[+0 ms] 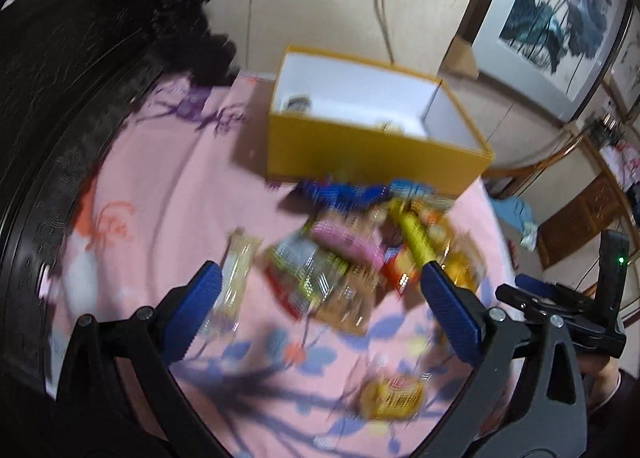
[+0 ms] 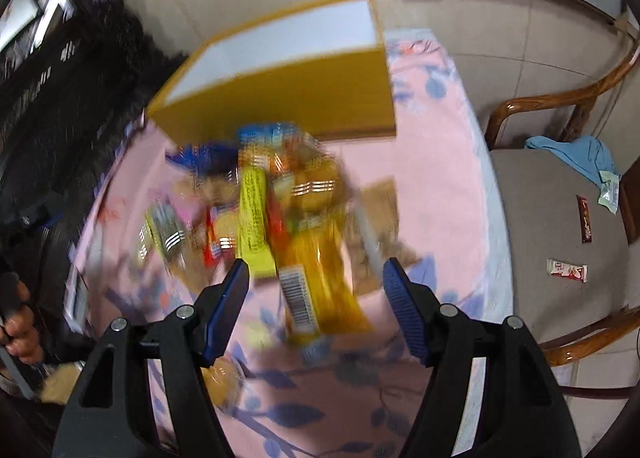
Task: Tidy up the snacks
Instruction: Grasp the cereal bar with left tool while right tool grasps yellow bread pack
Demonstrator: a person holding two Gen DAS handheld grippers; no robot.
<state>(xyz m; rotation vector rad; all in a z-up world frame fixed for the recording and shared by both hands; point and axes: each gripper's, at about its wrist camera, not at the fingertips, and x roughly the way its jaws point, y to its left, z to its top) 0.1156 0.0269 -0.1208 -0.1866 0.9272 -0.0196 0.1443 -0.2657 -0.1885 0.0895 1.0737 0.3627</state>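
A pile of wrapped snacks [image 1: 360, 246] lies on a pink flowered cloth [image 1: 168, 193], in front of an open yellow box [image 1: 372, 149] with a white inside. The pile holds a yellow bar [image 1: 414, 238], a pink pack [image 1: 348, 244] and blue packs [image 1: 340, 193]. My left gripper [image 1: 320, 294] is open and empty just above the near side of the pile. My right gripper [image 2: 316, 278] is open over an orange pack [image 2: 320, 270] beside the yellow bar [image 2: 252, 217]; the box [image 2: 296, 93] lies beyond. Both views are blurred.
A single yellow snack [image 1: 394, 398] lies near me on the cloth. A dark carved headboard [image 1: 60, 97] runs along the left. A wooden chair [image 2: 560, 209] at the right holds a blue cloth [image 2: 576, 153] and small red and white packs [image 2: 568, 270].
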